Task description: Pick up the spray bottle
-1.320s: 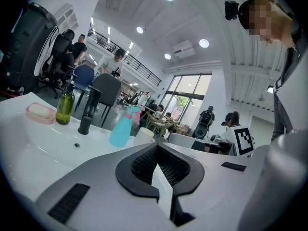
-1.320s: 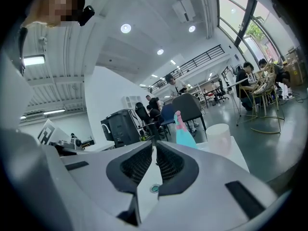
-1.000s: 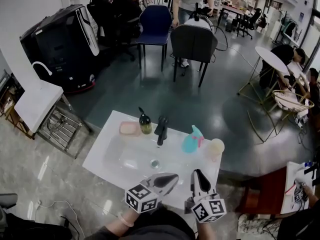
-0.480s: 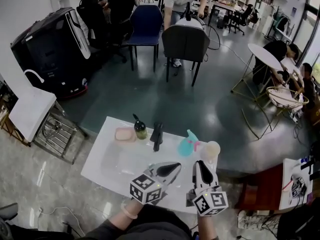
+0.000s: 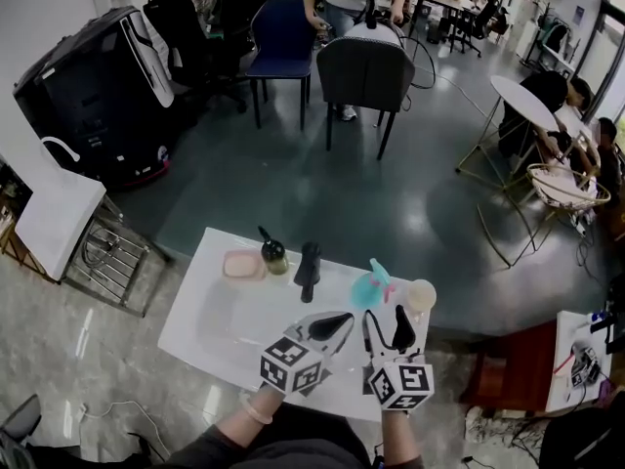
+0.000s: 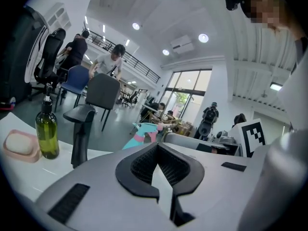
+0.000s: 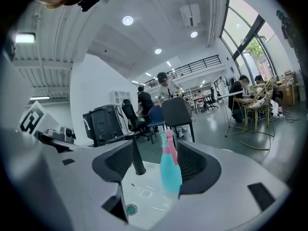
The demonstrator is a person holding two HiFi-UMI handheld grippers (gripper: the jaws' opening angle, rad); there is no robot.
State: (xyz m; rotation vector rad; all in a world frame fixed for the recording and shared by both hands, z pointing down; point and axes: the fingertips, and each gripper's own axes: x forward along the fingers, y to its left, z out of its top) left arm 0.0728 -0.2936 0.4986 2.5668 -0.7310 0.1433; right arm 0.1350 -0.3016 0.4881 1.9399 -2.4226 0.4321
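Observation:
The teal spray bottle point(image 5: 369, 286) with a pink trigger stands upright on the white sink counter point(image 5: 200, 335), right of the black faucet point(image 5: 309, 265). My right gripper point(image 5: 387, 328) sits just in front of it, jaws opening. In the right gripper view the spray bottle point(image 7: 170, 172) shows in the gap of the right gripper point(image 7: 156, 170), closer to the right jaw, and I see no pad pressing on it. My left gripper point(image 5: 335, 324) is shut and empty beside it. From the left gripper point(image 6: 156, 165) the spray bottle point(image 6: 139, 131) shows ahead, past the tips.
A green pump bottle point(image 5: 272, 252) and a pink soap dish point(image 5: 242, 264) stand at the counter's back left. A pale cup point(image 5: 421, 296) stands right of the spray bottle. The basin has a drain point(image 7: 130, 209). Chairs, a round table and people fill the room beyond.
My right gripper's jaws have gone from shut to spread apart. Both grippers have moved forward over the counter toward the spray bottle.

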